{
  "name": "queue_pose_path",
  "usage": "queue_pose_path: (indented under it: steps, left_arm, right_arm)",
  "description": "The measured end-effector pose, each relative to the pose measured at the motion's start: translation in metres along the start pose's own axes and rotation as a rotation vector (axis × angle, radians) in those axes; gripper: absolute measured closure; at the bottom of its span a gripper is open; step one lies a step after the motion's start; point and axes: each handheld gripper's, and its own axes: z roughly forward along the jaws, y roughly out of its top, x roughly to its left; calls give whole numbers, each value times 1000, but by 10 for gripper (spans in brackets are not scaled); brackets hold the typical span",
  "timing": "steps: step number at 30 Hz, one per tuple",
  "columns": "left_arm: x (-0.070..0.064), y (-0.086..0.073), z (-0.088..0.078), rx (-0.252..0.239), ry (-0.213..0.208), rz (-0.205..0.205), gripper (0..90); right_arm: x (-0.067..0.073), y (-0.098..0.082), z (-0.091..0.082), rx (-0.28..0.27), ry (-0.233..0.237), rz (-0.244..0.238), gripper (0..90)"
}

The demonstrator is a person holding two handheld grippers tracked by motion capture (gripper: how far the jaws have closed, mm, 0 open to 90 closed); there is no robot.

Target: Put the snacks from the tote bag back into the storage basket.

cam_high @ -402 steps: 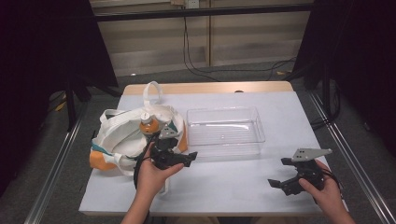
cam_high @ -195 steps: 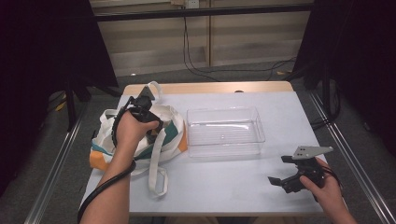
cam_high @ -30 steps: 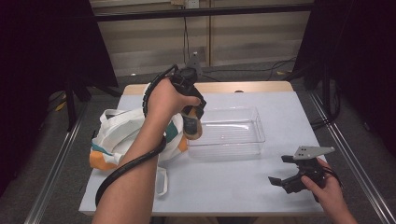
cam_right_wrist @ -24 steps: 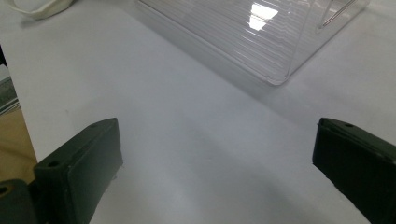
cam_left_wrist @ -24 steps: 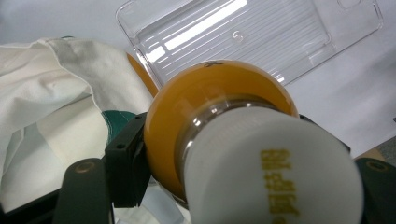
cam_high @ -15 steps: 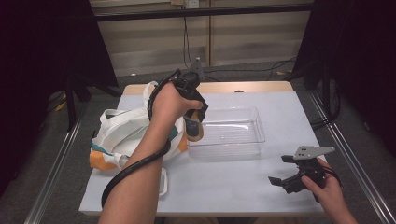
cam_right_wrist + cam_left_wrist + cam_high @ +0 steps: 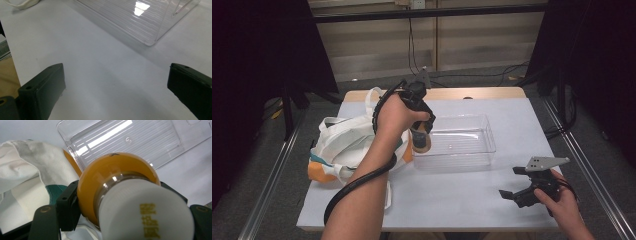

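My left gripper [image 7: 422,134] is shut on an orange bottle with a white cap [image 7: 421,141], held cap-up just above the left end of the clear plastic tray [image 7: 484,131]. In the left gripper view the bottle [image 7: 117,180] fills the space between the jaws, with the tray [image 7: 160,145] beyond it. A white cloth bag with teal and orange parts [image 7: 339,145] lies at the table's left. My right gripper [image 7: 524,192] rests open near the front right corner, nothing between its fingers [image 7: 42,87].
The white table [image 7: 452,200] has bare room in front of the tray. The tray's corner [image 7: 150,42] lies ahead of the right gripper. Metal rails [image 7: 592,175] run along both sides of the table, with cables on the floor behind.
My left gripper has carried the orange bottle from the bag toward the tray and lowered it slightly at the tray's left end. The right gripper has stayed still.
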Motion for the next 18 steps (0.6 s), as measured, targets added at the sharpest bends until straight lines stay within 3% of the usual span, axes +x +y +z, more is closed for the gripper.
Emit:
queue_pose_path:
  steps: [18]
  left_arm:
    - [-1,-2,12,24,-9,-1,305]
  right_arm:
    - [0,0,1,3,2,-1,11]
